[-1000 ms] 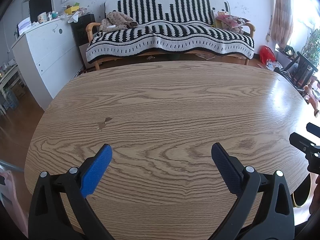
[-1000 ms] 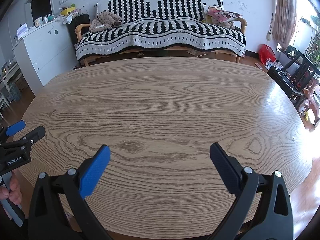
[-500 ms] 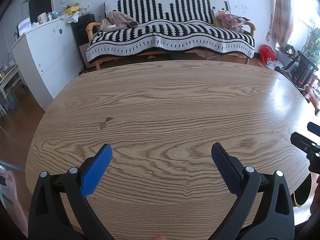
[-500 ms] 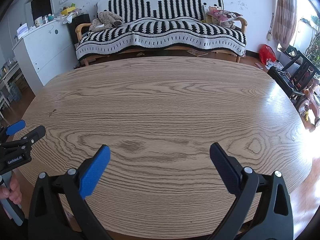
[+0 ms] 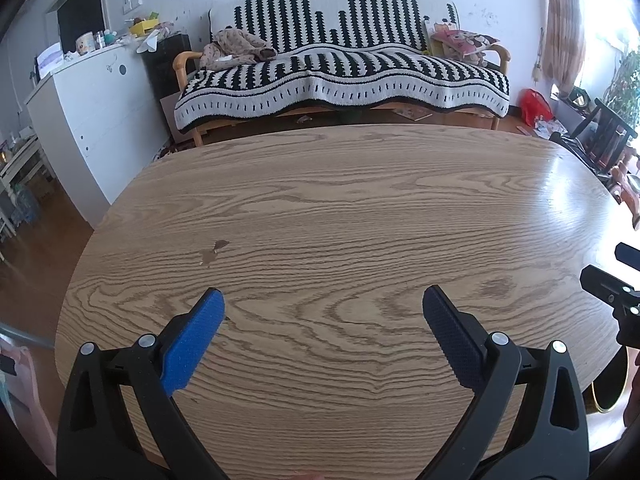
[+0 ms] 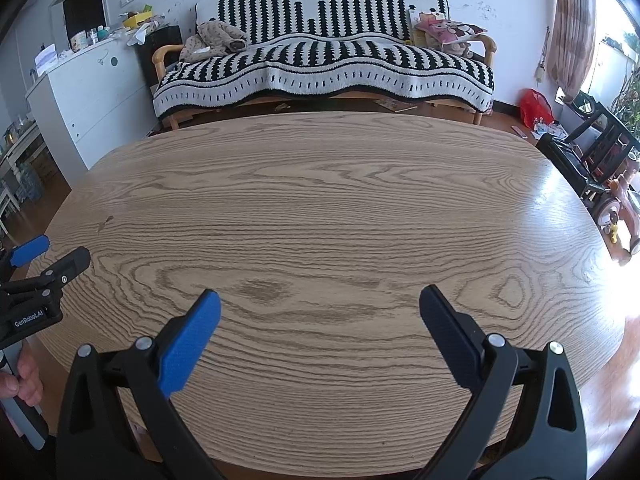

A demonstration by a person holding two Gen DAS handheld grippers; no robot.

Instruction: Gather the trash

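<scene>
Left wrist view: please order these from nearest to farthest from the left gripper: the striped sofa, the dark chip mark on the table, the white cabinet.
From the left gripper:
1. Dark chip mark, on the table, ahead and slightly left.
2. White cabinet, beyond the table's left edge.
3. Striped sofa, against the back wall, straight ahead.

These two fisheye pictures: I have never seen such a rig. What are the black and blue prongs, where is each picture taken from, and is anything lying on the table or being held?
There is no robot arm. A person holds a hand-held claw in each hand, and a camera on each looks forward along its two fingers.

One picture is from the left claw, the other from the right claw. Each also catches its neighbour at the picture's edge.

Both claws are open, with nothing between the blue pads, above a wooden table. I see no trash on it, only a small dark mark in the surface. Behind stands a sofa under a striped black-and-white cover.
</scene>
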